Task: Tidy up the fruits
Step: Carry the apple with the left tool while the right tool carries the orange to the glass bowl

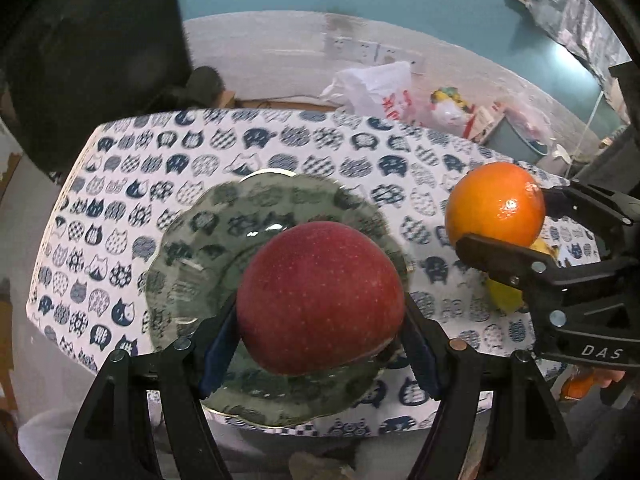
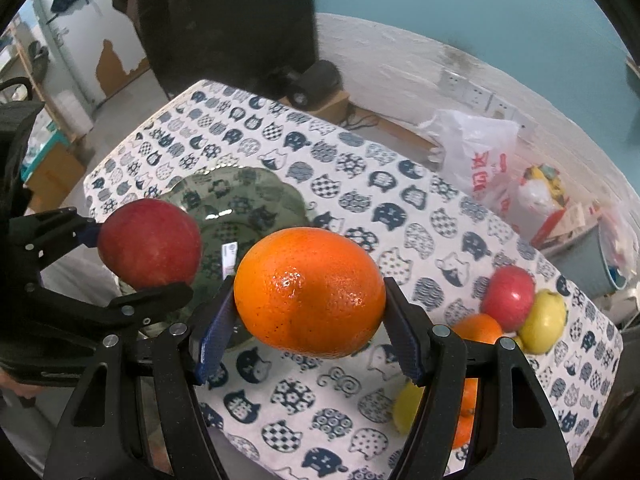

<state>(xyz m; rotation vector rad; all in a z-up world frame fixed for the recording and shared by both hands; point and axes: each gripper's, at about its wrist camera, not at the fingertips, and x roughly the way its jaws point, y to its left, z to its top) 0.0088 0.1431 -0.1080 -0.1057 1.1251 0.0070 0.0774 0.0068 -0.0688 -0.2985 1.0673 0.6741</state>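
My left gripper (image 1: 320,320) is shut on a red apple (image 1: 320,296), held above the near part of a green glass plate (image 1: 188,264). To its right my right gripper (image 1: 516,224) carries an orange (image 1: 496,204) in the air. In the right wrist view the right gripper (image 2: 308,320) is shut on that orange (image 2: 308,292), over the cloth just right of the plate (image 2: 240,204). The left gripper (image 2: 132,256) with the apple (image 2: 150,246) hangs at the left, over the plate's near left rim.
A cat-print cloth (image 2: 360,208) covers the table. At its right end lie a red apple (image 2: 512,296), a yellow-green apple (image 2: 544,324), another orange (image 2: 480,328) and a yellow fruit (image 2: 406,408). Plastic bags (image 2: 480,152) and a bin (image 2: 592,268) stand beyond the far edge.
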